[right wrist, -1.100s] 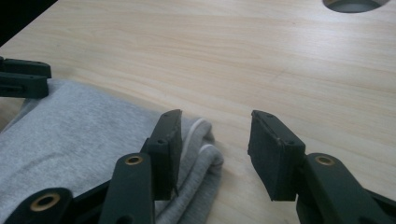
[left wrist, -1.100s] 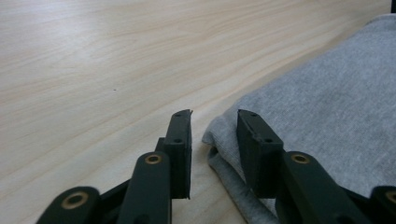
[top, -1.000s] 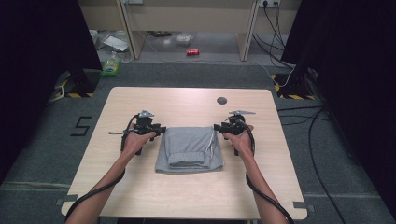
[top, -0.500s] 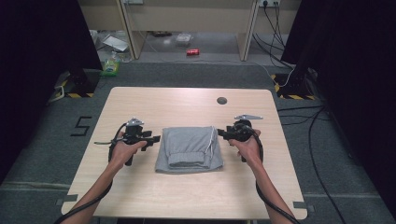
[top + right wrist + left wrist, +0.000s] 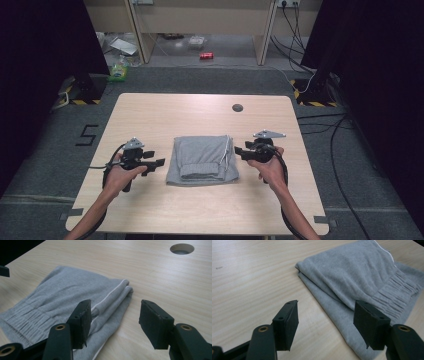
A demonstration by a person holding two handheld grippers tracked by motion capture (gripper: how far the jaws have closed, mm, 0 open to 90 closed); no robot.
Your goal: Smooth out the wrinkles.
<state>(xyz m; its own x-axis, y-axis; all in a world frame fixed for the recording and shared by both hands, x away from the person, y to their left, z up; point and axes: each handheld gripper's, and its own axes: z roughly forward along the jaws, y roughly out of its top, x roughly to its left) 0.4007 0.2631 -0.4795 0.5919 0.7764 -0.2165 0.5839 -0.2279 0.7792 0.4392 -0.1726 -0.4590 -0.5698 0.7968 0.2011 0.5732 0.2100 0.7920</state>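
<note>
Left gripper (image 5: 159, 163): jaws apart with nothing between the pads, having just been opening; it stood at 9 o'clock of the folded grey garment (image 5: 202, 160), just beside it and clear of the cloth.

Right gripper (image 5: 239, 151): jaws apart and empty, likewise just opening; it stood at 3 o'clock of the garment, close to its edge.

Garment: lay folded flat at the table's middle, toward the 6 o'clock side.

Left gripper view: showed the gathered waistband (image 5: 398, 293).

Right gripper view: showed a white side stripe (image 5: 110, 297) along the fold and the round cable hole (image 5: 182, 248) at 1 o'clock.

Surface: pale wooden table (image 5: 165, 115).

Room, from the high view: grey carpet, a red can (image 5: 206, 55) on the floor at 12 o'clock, and dark curtains to both sides.
</note>
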